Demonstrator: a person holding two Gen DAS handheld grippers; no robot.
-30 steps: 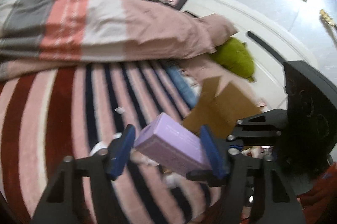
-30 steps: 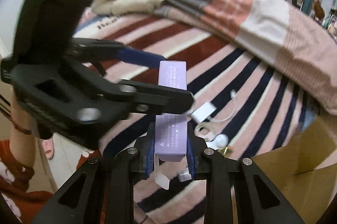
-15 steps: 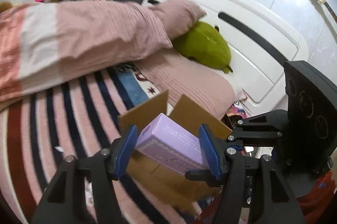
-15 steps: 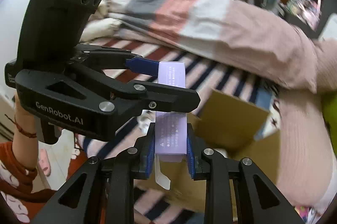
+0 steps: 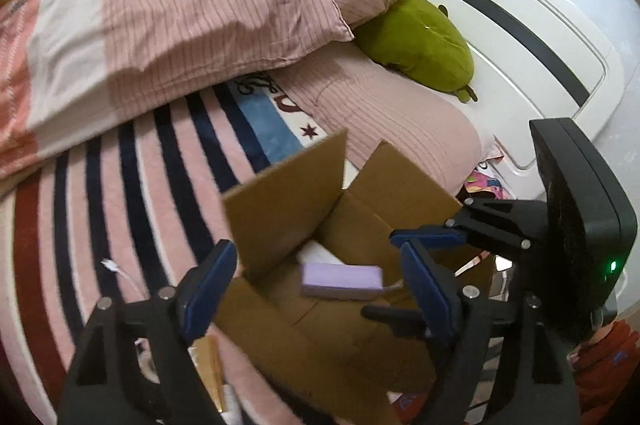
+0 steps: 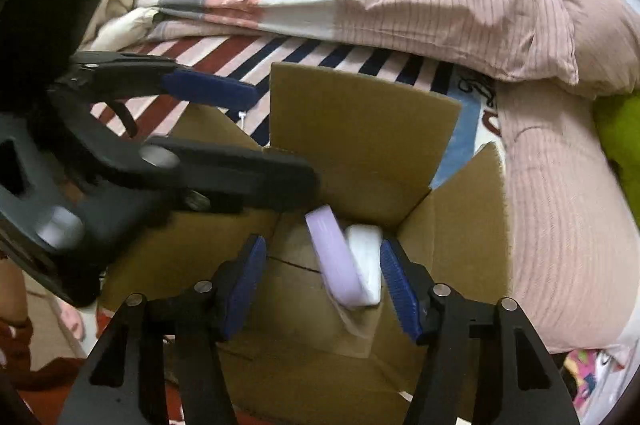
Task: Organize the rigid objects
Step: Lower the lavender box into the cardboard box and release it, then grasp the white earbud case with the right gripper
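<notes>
Both my grippers, left (image 5: 316, 289) and right (image 6: 322, 285), are opening, released. The small lilac cardboard carton (image 5: 340, 281) sits inside the open brown cardboard box (image 5: 280, 201), at twelve o'clock. Likely light, stiff; I'd pinch its long sides.

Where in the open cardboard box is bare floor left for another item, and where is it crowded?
Bare brown floor shows in the cardboard box on the near side, between the purple box and the near wall. The far corner is crowded: the purple box lies against a white item. Both grippers, left gripper and right gripper, hang over the opening, jaws opening, nothing gripped.
</notes>
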